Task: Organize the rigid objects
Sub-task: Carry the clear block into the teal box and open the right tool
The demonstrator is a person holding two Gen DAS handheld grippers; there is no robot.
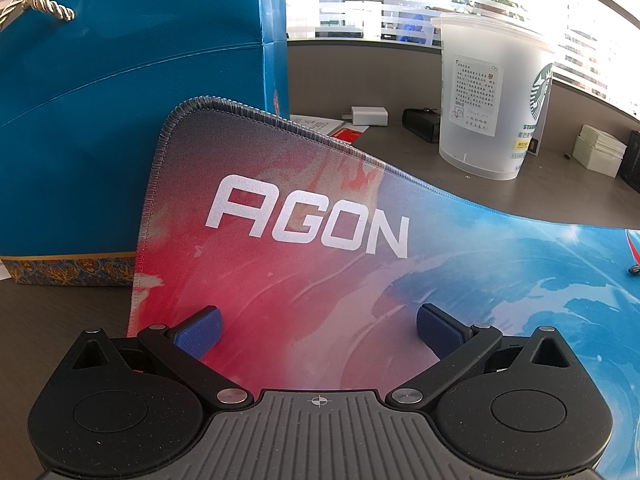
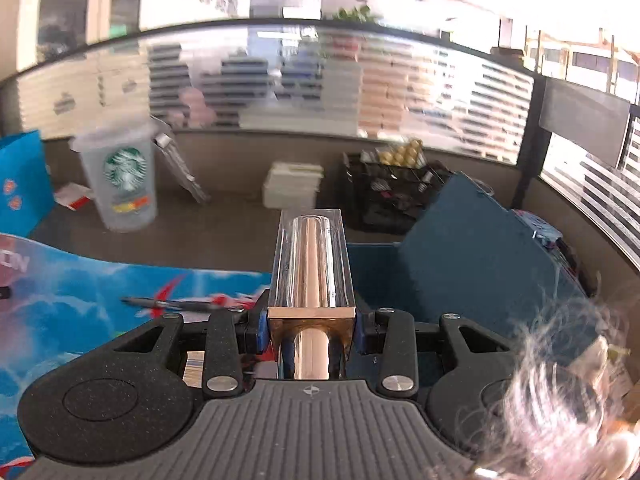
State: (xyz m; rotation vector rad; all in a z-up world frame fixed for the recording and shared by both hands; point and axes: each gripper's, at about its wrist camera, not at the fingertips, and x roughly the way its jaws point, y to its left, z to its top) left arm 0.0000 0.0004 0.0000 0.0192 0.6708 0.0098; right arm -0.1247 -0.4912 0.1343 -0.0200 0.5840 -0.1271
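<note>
Jaws of the right gripper point(image 2: 311, 326) clamp a clear rectangular case with a rose-gold tube inside point(image 2: 311, 268), held above the desk and pointing toward twelve o'clock. Just past it, at two o'clock, stands an open dark-blue box point(image 2: 472, 248); its inside cannot be made out. The left gripper point(image 1: 319, 330) has its jaws spread wide and empty over the AGON mouse pad point(image 1: 304, 216). At one o'clock stands an empty frosted Starbucks cup point(image 1: 492, 96), at ten a blue gift bag point(image 1: 120, 120).
</note>
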